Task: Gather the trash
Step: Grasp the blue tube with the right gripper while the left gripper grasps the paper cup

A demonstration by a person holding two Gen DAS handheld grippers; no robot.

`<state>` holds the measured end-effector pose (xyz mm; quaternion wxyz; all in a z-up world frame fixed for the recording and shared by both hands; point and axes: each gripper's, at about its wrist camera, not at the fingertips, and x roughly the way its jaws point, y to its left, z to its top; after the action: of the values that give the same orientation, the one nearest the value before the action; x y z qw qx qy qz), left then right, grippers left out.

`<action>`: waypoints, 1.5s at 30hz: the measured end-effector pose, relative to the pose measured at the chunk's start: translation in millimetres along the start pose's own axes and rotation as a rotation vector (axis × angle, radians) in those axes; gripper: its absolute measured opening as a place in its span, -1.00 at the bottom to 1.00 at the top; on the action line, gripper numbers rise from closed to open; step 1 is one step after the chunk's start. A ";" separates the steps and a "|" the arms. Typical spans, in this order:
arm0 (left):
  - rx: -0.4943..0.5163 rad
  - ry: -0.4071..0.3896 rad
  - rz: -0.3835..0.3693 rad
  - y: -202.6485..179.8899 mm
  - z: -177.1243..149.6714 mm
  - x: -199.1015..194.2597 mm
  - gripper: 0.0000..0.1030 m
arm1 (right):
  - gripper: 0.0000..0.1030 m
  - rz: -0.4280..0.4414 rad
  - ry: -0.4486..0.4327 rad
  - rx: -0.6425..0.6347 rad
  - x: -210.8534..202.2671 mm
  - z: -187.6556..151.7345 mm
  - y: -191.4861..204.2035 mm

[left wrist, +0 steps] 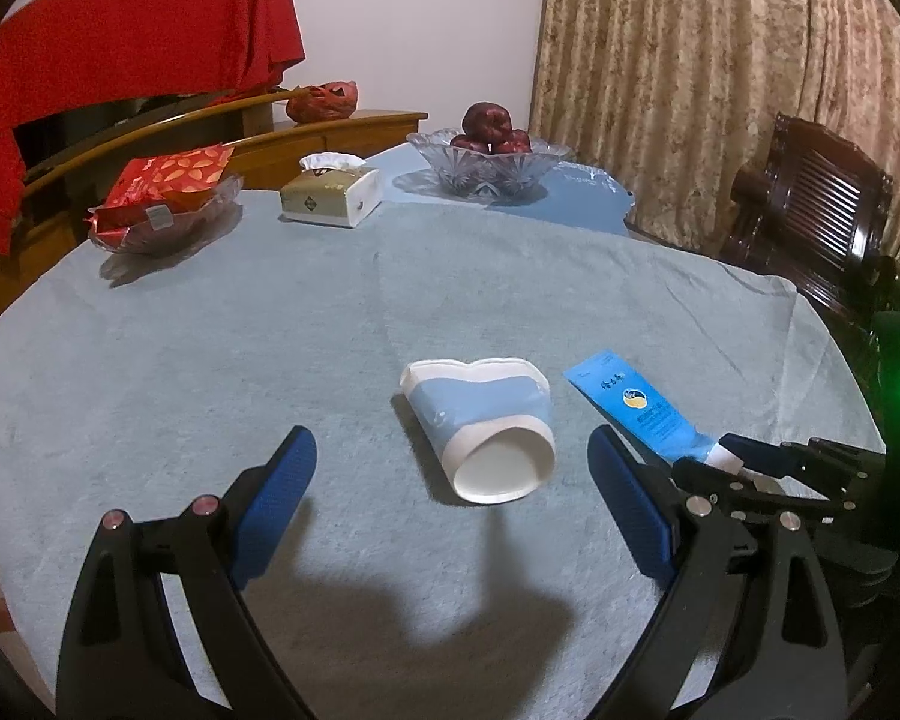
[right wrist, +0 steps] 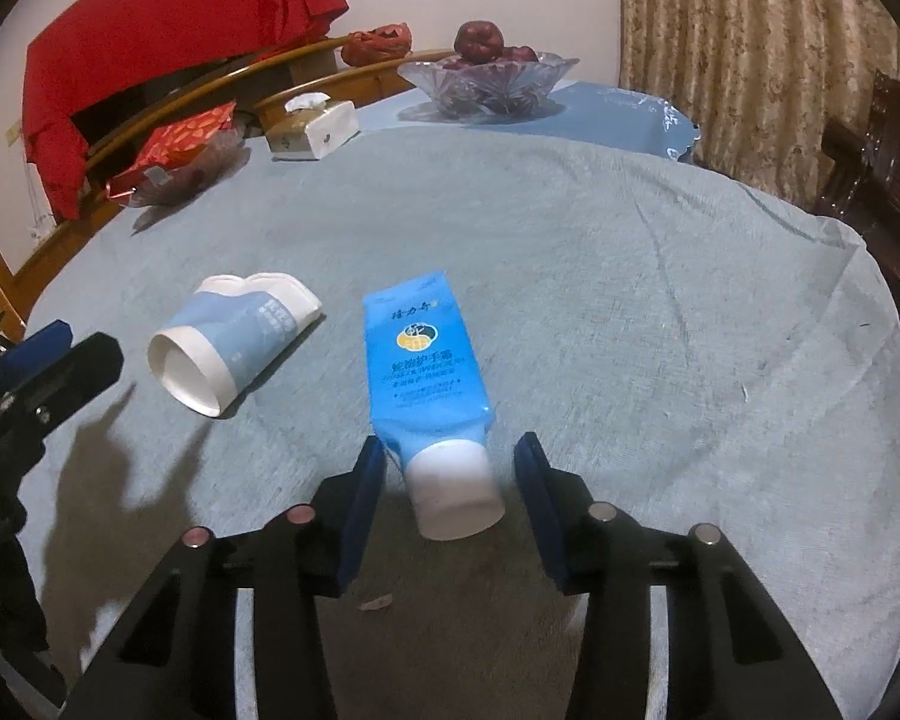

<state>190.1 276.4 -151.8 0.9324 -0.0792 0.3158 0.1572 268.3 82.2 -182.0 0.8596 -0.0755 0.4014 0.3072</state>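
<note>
A crushed blue-and-white paper cup (left wrist: 483, 423) lies on its side on the grey tablecloth (left wrist: 210, 348); it also shows in the right wrist view (right wrist: 228, 339). My left gripper (left wrist: 453, 450) is open, its blue pads on either side of the cup's base, a little short of it. A blue hand-cream tube (right wrist: 426, 360) with a white cap lies beside the cup; it shows in the left wrist view too (left wrist: 636, 408). My right gripper (right wrist: 450, 456) is open, with the tube's white cap between its pads, not touching them.
At the far side stand a glass fruit bowl (left wrist: 489, 165), a tissue box (left wrist: 330, 192) and a dish of red snack packets (left wrist: 162, 204). A dark wooden chair (left wrist: 810, 222) stands at the right edge. A small scrap (right wrist: 375, 603) lies near the right gripper.
</note>
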 end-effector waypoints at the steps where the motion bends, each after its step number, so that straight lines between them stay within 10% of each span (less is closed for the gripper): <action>1: -0.001 0.001 0.000 -0.7 0.2 0.7 0.73 | -0.11 0.000 0.003 0.000 0.9 0.2 -0.2; 5: 0.007 0.001 0.001 -1.7 0.2 1.2 0.73 | -0.37 -0.010 -0.001 0.014 0.3 0.6 -4.9; 45: 0.009 0.043 -0.010 -20.3 -2.4 24.2 0.73 | -0.22 -0.039 -0.025 0.128 -14.0 -5.2 -46.8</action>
<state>213.9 262.6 -167.5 0.9265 -0.0798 0.3361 0.1493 285.7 36.3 -180.6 0.8735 -0.0245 0.4077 0.2649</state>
